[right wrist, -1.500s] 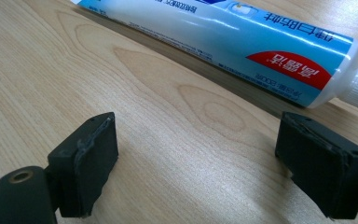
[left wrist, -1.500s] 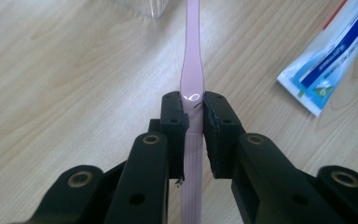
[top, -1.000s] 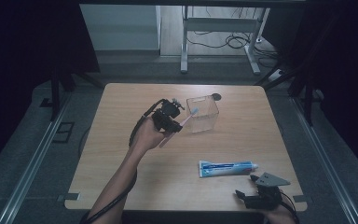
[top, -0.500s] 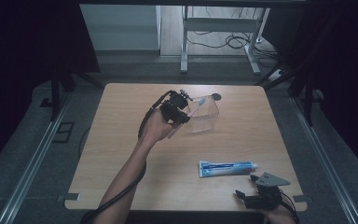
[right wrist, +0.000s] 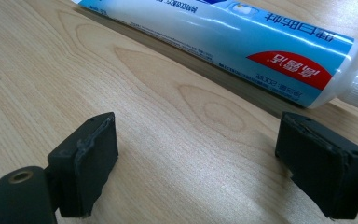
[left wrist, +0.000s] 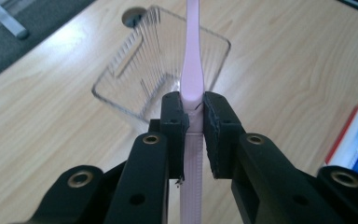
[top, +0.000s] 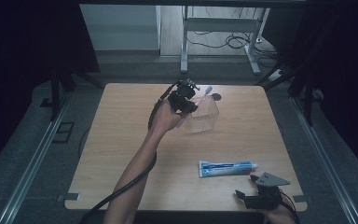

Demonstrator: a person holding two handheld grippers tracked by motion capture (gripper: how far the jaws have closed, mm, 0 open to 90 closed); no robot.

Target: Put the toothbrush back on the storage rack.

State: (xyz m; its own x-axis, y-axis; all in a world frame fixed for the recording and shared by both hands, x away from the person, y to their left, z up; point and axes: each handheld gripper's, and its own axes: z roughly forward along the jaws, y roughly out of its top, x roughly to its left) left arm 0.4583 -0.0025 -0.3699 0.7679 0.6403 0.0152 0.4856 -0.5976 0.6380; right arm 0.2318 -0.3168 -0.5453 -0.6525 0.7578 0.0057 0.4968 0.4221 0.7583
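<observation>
left gripper view showed the left gripper (left wrist: 193, 116) with its jaws closed tight on the handle of a pink toothbrush (left wrist: 192, 70), pads pinching it just below the flared neck, so the brush ran out straight ahead as a rigid extension of the tool. the long end pointed across the open mouth of the clear ribbed holder (left wrist: 121, 88), which stood upright on the table (left wrist: 284, 70) beside a round cable hole; judged: the grip low on the handle left the far end free to be tipped into the holder. in the high view the left gripper (top: 182, 99) sat over the holder's near-left rim, the toothbrush (top: 204, 92) slanting above the holder (top: 204, 116), not yet inside it. the toothpaste tube (top: 226, 168) lay flat nearer the person than the holder, and the right gripper (top: 256, 196) rested nearer still, at the table's front edge; its jaws stood wide apart and held nothing, the tube (right wrist: 223, 37) lying just beyond them. likely it was parked there to take the tube afterwards. versus the frame one second earlier: the left hand had carried the brush from the holder's left side up and over its rim; the right gripper and tube were unchanged.
</observation>
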